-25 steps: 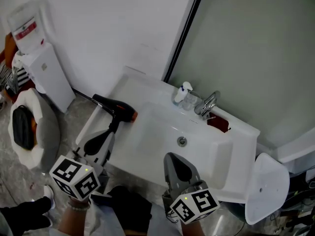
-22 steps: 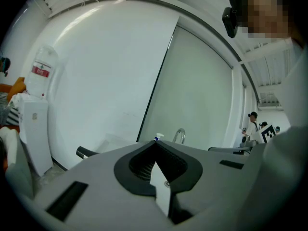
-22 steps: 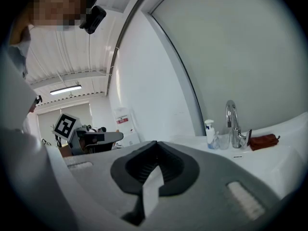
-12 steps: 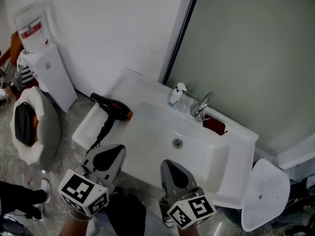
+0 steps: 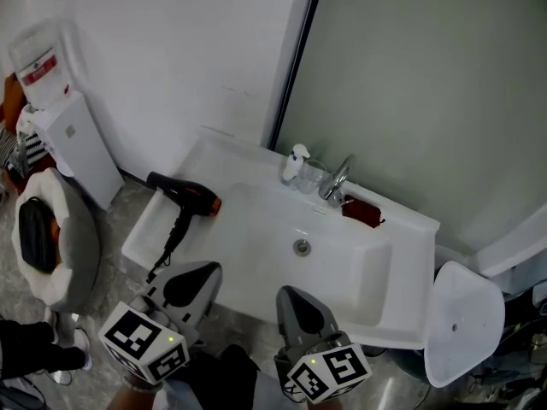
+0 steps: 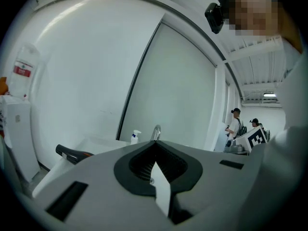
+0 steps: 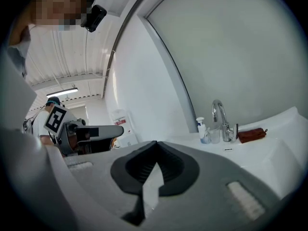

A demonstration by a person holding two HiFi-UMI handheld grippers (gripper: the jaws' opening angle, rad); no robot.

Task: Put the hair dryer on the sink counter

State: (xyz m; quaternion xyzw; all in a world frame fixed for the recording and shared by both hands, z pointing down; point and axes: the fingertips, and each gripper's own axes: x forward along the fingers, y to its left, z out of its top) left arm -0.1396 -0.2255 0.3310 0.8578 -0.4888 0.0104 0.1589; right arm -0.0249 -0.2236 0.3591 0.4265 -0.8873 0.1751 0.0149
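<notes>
The black hair dryer (image 5: pixel 184 193) with an orange nozzle lies on the left end of the white sink counter (image 5: pixel 402 229), and its cord (image 5: pixel 169 239) hangs over the front edge. It also shows low at the left in the left gripper view (image 6: pixel 72 153). My left gripper (image 5: pixel 203 272) hovers in front of the counter, below the dryer and apart from it, shut with nothing in it. My right gripper (image 5: pixel 295 290) hangs before the basin, also shut and empty. In each gripper view the jaws meet at their tips, left gripper (image 6: pixel 154 146) and right gripper (image 7: pixel 155 147).
A faucet (image 5: pixel 335 180), a soap bottle (image 5: pixel 294 164) and a dark red pouch (image 5: pixel 362 211) stand at the back of the sink. A white cabinet (image 5: pixel 68 143) and a grey round seat (image 5: pixel 73 237) are at the left. A white oval lid (image 5: pixel 461 323) sits at the right.
Both grippers have drawn back from the counter, the left one away from the dryer's handle and cord. The hair dryer lies where it was.
</notes>
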